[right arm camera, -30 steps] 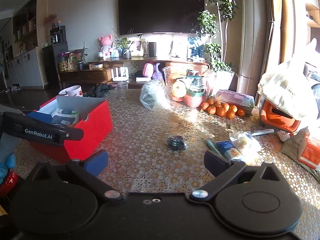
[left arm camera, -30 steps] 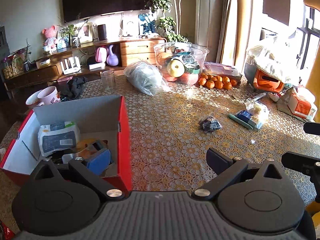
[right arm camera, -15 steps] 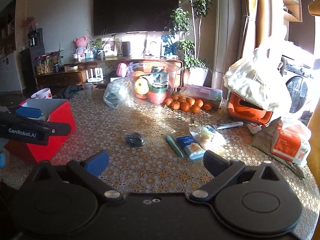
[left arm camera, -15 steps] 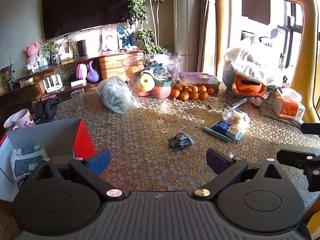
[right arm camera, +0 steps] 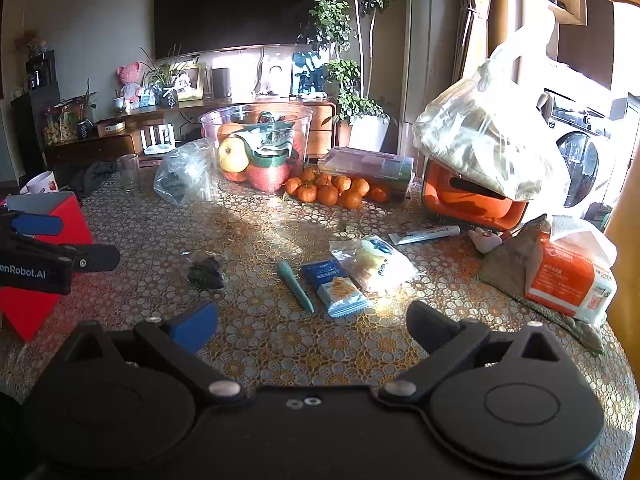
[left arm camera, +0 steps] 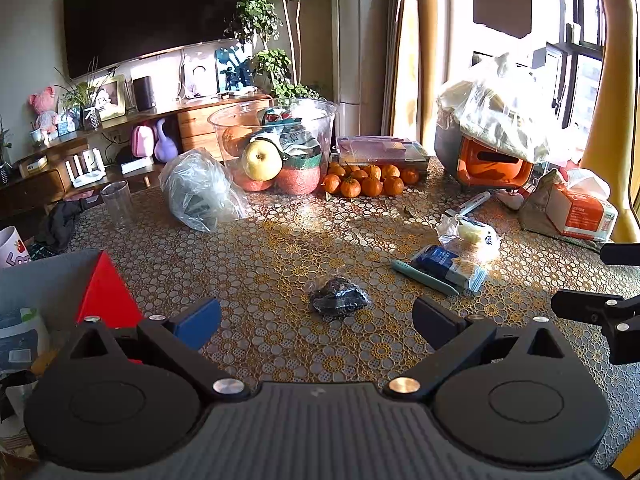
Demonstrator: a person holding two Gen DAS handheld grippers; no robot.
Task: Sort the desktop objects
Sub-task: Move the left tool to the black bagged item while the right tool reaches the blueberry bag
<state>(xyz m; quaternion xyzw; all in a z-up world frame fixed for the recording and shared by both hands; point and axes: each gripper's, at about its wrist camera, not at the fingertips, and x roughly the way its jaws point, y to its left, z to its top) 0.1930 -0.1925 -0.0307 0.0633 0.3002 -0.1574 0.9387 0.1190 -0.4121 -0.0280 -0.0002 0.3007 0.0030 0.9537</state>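
Observation:
My left gripper (left arm camera: 316,320) is open and empty, just short of a small dark wrapped packet (left arm camera: 339,301) on the table. The red box (left arm camera: 106,294) with packets inside stands at its left. My right gripper (right arm camera: 312,326) is open and empty, above the table near a teal pen (right arm camera: 295,286), a blue snack packet (right arm camera: 334,286) and a clear bag with a yellow item (right arm camera: 374,260). The dark packet (right arm camera: 206,272) and the red box (right arm camera: 36,264) lie to its left. The left gripper shows in the right wrist view (right arm camera: 60,254).
A clear bowl of fruit (left arm camera: 276,152), tangerines (left arm camera: 366,184), a plastic bag (left arm camera: 200,192) and a glass (left arm camera: 118,204) stand at the back. An orange appliance under plastic (right arm camera: 472,196), a tube (right arm camera: 424,234) and a tissue pack (right arm camera: 568,276) are at the right.
Both grippers swung right, away from the red box. The dark packet now lies centred before the left gripper, the pen and snack packets before the right. Both stayed open.

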